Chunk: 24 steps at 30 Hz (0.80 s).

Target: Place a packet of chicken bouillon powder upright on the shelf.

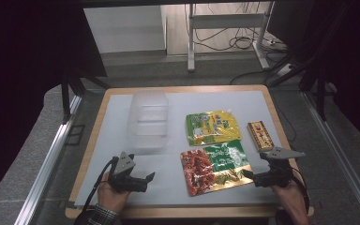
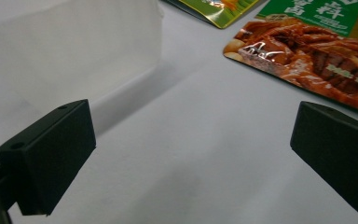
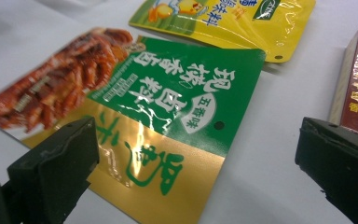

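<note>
Nearby, glossy flat foil pouch (image 1: 214,164)

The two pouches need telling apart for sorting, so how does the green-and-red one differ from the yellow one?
The green-and-red pouch lies nearer the person, just left of the right gripper; the yellow pouch lies farther back. The green-and-red pouch pictures red meat beside a green panel and gold band; the yellow pouch is mostly yellow with green at one end. The green-and-red pouch also looks a little larger. Both are glossy, lie flat on the table, and neither is held.

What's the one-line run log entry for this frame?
left hand-held gripper: open, idle | right hand-held gripper: open, at green-red pouch edge | clear container: untouched
</note>
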{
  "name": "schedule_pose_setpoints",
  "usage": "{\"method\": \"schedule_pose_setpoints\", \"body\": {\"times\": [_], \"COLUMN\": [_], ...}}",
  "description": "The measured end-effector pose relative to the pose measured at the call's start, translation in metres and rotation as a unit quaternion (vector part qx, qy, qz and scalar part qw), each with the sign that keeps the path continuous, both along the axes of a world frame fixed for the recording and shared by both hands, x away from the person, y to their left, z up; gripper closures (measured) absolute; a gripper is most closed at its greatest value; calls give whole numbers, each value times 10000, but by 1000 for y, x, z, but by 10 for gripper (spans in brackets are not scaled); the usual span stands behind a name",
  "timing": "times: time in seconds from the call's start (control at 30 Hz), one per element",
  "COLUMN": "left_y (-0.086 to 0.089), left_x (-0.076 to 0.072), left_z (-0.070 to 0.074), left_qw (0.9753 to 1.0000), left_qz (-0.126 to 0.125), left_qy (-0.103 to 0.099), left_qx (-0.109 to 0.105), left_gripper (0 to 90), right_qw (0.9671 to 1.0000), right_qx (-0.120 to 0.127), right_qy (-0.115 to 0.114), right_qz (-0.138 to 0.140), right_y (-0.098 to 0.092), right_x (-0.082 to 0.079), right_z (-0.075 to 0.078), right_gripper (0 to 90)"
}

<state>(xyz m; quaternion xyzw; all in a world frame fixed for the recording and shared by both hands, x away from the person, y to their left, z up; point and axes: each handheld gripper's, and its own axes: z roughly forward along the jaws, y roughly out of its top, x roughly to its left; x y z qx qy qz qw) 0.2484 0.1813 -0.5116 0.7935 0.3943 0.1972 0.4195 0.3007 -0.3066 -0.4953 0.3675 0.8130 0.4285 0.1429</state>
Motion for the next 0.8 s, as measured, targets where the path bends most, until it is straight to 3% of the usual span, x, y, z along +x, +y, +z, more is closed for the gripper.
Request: {"method": "schedule_pose_setpoints", "body": {"times": [0.2,0.33,0.6,0.8], "left_y": [-1,0,-3,-4], "left_x": [2,2,1,-2], "left_z": [-1,0,1,4], "left_qw": [9998,9998,9998,9999], "left_qz": [-94,-44,-29,-53], "left_qy": [201,168,141,37], "left_qx": [12,-30,133,93], "left_gripper": [5,0,4,107], "right_qw": [10000,9999,9997,9998], "right_qx": [-38,-136,-204,-178], "right_qy": [43,14,30,34], "right_qz": [-78,-56,-104,-100], "right_y": [-4,-2,-2,-2], "right_x": [2,2,2,2], "right_z": [-2,-2,-3,-3], "right_gripper": [0,0,0,0]}}
